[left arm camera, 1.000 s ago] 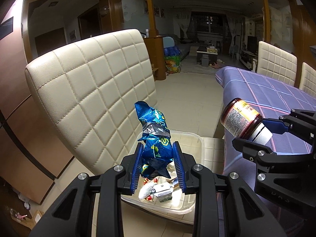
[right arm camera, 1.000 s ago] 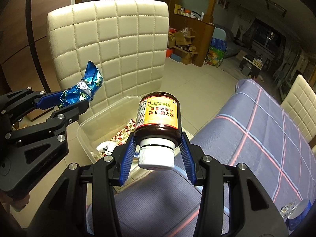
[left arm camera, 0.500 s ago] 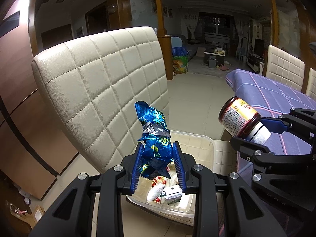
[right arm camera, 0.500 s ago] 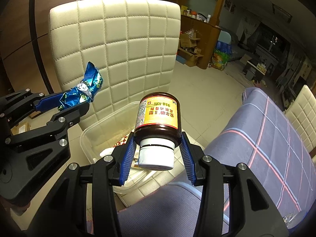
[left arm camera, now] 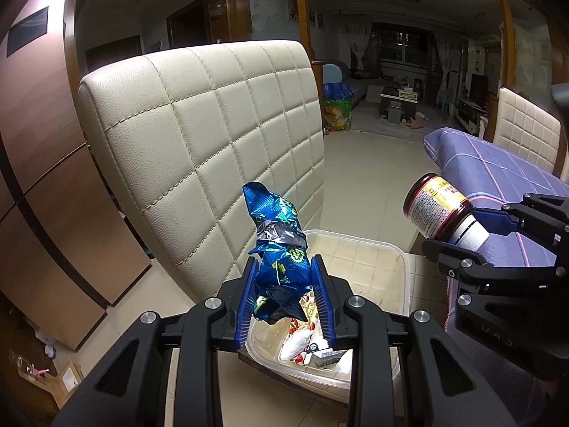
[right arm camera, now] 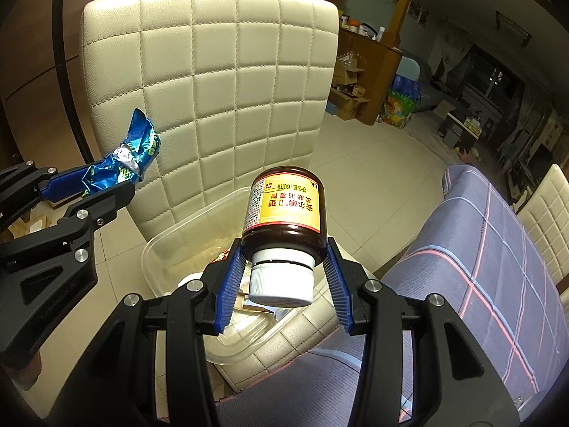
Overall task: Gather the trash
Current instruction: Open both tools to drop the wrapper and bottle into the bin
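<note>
Above the clear bin [left arm camera: 398,259], closer than a second ago, left gripper [left arm camera: 284,295] clamps the blue wrapper [left arm camera: 277,249], right gripper [right arm camera: 281,281] the brown bottle [right arm camera: 284,206]; dropping is probably next.

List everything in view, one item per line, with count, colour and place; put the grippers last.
snack wrapper: one, blue and silver, crumpled, held above the bin
bottle: one, dark brown, yellow label, white cap, held cap toward the camera
plastic bin: one, clear, on the chair seat, with some trash inside
chair: one, cream, quilted back, behind the bin
table cover: one, purple plaid, right of the bin
more chairs: cream, beyond the table; count unclear
cabinet: one, brown wood, background
left gripper: black, blue pads, shut on the snack wrapper
right gripper: black, blue pads, shut on the bottle
</note>
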`<state>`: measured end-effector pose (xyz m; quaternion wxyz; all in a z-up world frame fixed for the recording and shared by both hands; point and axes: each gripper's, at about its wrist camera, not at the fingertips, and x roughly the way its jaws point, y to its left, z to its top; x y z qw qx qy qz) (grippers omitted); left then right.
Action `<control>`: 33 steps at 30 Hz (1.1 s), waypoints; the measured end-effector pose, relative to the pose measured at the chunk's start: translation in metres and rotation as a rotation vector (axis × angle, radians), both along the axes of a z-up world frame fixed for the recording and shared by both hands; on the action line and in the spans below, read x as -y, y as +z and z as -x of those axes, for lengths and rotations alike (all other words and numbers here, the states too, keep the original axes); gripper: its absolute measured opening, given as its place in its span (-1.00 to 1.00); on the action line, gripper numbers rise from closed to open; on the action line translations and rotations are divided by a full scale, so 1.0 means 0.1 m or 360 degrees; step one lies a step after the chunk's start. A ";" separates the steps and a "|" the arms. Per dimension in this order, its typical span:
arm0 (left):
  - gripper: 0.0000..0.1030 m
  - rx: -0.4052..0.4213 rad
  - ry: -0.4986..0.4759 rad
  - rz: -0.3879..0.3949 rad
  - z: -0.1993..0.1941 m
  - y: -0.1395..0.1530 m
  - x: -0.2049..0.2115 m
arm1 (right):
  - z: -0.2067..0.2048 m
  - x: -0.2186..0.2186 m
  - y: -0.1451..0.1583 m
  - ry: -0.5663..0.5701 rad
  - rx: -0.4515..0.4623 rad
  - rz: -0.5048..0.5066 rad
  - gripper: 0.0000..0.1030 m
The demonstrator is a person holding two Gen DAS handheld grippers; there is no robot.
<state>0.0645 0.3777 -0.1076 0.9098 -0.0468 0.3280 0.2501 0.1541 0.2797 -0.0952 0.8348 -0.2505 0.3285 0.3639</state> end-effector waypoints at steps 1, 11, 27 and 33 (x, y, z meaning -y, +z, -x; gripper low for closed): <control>-0.41 0.0000 0.0002 0.0000 0.00 0.00 -0.01 | 0.00 0.00 -0.01 0.0000 -0.0003 0.0005 -0.09; -0.41 -0.0002 -0.0008 0.0010 -0.02 0.01 0.01 | 0.03 0.00 0.00 -0.0006 0.0055 0.0015 0.09; -0.41 -0.0031 -0.0063 0.0036 -0.19 -0.04 0.11 | -0.13 0.27 -0.07 -0.0101 0.0014 0.0003 0.20; -0.40 -0.0058 -0.0080 0.0079 -0.33 -0.09 0.10 | -0.20 0.37 -0.08 -0.0134 0.0011 -0.0001 0.20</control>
